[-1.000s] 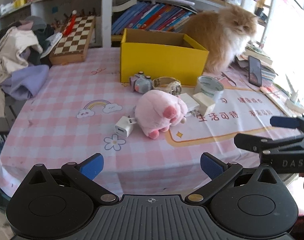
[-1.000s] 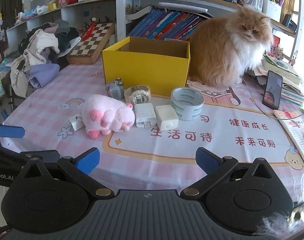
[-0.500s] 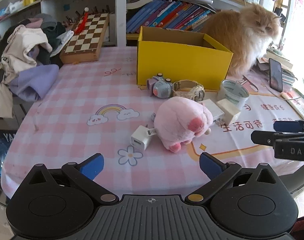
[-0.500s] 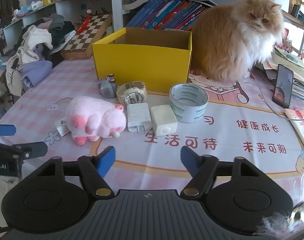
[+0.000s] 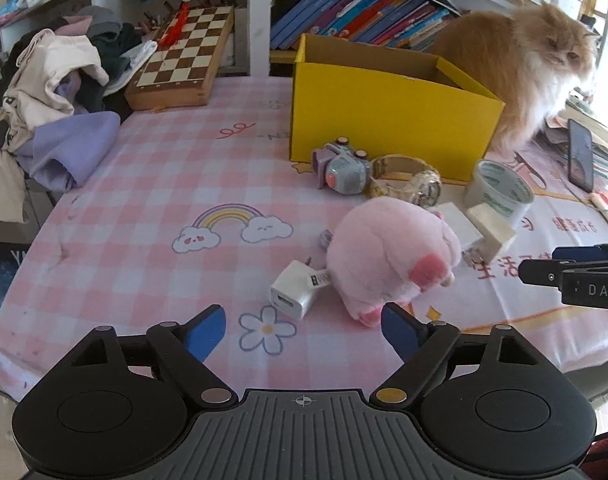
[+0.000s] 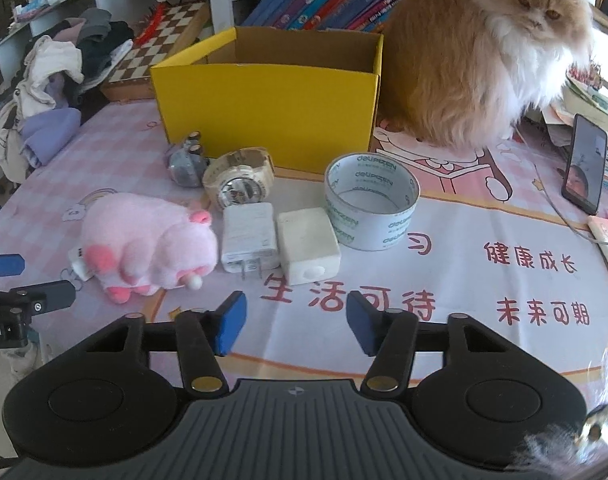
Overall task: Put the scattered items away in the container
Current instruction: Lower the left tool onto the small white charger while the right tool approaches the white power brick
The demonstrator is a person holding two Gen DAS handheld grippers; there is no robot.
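Here the yellow box [image 6: 268, 116] stands open at the back of the tabletop [image 5: 144, 208], with the scattered things in front of it: a small grey toy camera [image 5: 342, 170], a cream wristwatch [image 6: 240, 184], a roll of tape [image 6: 370, 200], two white chargers [image 6: 250, 236] lying side by side, a pink plush pig [image 5: 388, 256] and a little white plug [image 5: 294, 294] just beside the pig. The left gripper [image 5: 304, 332] hangs near the plug and pig, its fingers fairly wide and closing on nothing. The right gripper [image 6: 296, 322] hovers before the chargers, fingers narrower, also closing on nothing. An orange cat [image 6: 480, 52] sits beside the box.
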